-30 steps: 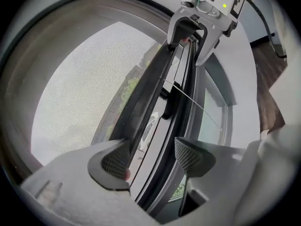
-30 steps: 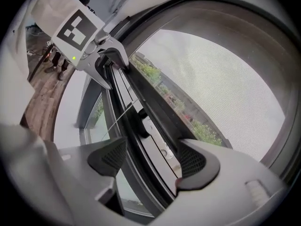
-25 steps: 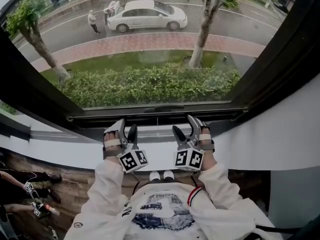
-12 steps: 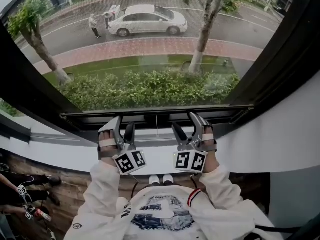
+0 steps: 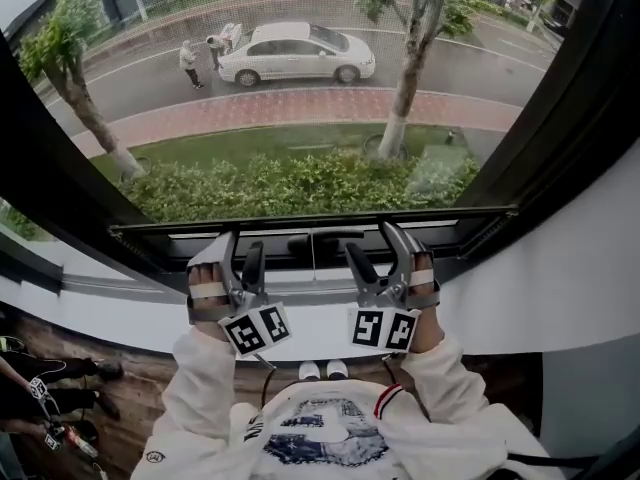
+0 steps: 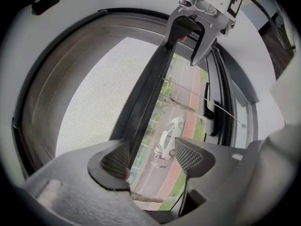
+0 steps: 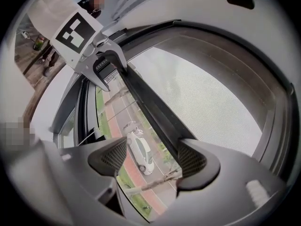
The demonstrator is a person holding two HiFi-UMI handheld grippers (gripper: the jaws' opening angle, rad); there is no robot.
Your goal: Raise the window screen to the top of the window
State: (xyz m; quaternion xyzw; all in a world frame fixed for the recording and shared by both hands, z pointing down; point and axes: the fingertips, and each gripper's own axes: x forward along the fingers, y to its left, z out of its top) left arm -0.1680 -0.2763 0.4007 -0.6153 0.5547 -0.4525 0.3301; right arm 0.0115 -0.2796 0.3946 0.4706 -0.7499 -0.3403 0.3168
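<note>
The window screen's dark bottom bar runs level across the window, with a gap open below it. My left gripper and right gripper sit side by side under the bar, jaws spread wide, tips up against it. In the left gripper view the bar runs along my left gripper's left pad toward the right gripper; grey mesh lies left of it. In the right gripper view the bar passes my right gripper's right pad toward the left gripper. Neither gripper clamps anything.
The black window frame rises at both sides. A white sill lies under the grippers. A thin pull cord hangs between them. Outside are a hedge, trees and a white car. People stand on the floor at lower left.
The screen's bottom bar has risen, and both grippers have gone up with it. The open gap under the bar is taller than before.
</note>
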